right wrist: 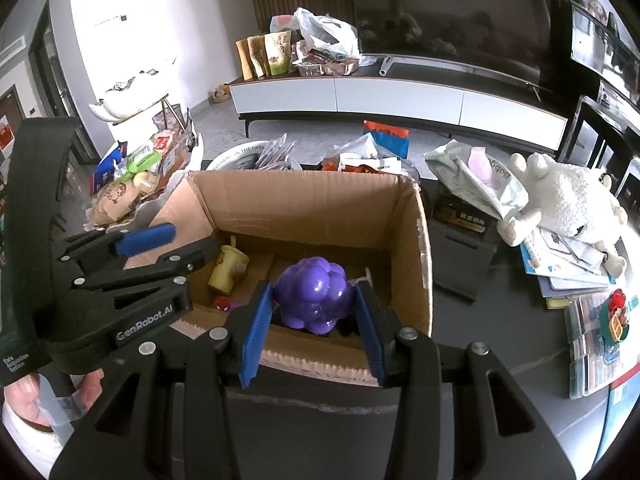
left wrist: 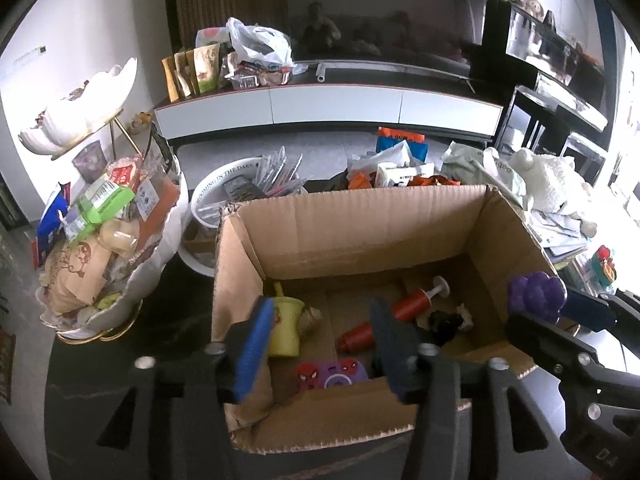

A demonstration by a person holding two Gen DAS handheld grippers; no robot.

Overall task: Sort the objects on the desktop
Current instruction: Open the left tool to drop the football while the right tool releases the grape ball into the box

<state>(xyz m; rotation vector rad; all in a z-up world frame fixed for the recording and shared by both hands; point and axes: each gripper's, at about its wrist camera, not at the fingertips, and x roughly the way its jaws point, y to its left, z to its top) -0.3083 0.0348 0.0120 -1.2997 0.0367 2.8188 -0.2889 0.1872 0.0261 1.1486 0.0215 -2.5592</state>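
**Purple grape toy hangs over the box, left claw stands empty**

Here's the dark table (right wrist: 500, 320), loaded all round, and dead centre sits the open cardboard box (right wrist: 304, 204), flaps up. At 2 o'clock of the box in the right wrist view lies a white plush toy (right wrist: 568, 204) on a stack of papers. At 10 o'clock, a white tiered stand (left wrist: 120, 216) stuffed with snack packets, and behind the box at 11 o'clock a white bowl (left wrist: 212, 196).

Now the right claw (right wrist: 312, 312): both blue pads clamp the purple grape toy (right wrist: 310, 294) from either side, and it is held above the box's near wall, off the box floor. In the left wrist view that same toy shows at 3 o'clock.

The left claw (left wrist: 320, 344) is parted with nothing between its pads, poised over the box's near-left corner.

Down on the box floor: a yellow cup (left wrist: 286, 326) at 9 o'clock, a red syringe-shaped toy (left wrist: 404, 306) near the middle, a small black object (left wrist: 442, 320) beside it at 3 o'clock, and a purple toy with 2 red spider faces (left wrist: 332, 372) at 6 o'clock, tight against the near wall.
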